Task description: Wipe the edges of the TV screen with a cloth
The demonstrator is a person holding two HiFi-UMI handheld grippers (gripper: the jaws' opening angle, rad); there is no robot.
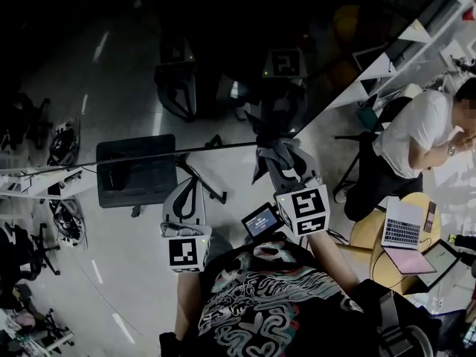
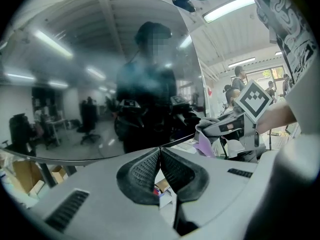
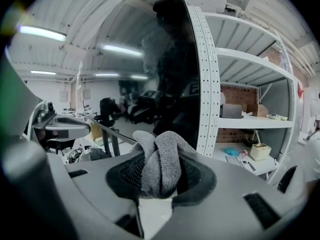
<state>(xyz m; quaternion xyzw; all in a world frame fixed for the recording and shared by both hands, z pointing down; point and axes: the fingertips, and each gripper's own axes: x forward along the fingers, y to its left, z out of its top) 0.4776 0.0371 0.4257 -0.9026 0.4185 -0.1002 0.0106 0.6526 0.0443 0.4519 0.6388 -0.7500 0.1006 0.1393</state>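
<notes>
The TV screen point(image 1: 223, 50) is a big dark, reflective panel across the top of the head view; its lower edge slants from the left to a corner near the middle. My right gripper point(image 1: 281, 159) is shut on a grey cloth point(image 1: 277, 152), which lies against that corner. In the right gripper view the bunched cloth point(image 3: 159, 159) fills the jaws beside the dark screen point(image 3: 175, 74). My left gripper point(image 1: 187, 188) sits just below the screen's lower edge, shut and holding nothing. In the left gripper view its pads point(image 2: 150, 169) meet in front of the screen point(image 2: 100, 84), with the cloth point(image 2: 205, 134) to the right.
A seated person point(image 1: 416, 132) is at the right, next to a round table point(image 1: 364, 233) with laptops. White shelving point(image 1: 424, 36) stands right of the TV, close to the screen's side edge point(image 3: 205, 84). A small lit display point(image 1: 260, 220) hangs at my chest.
</notes>
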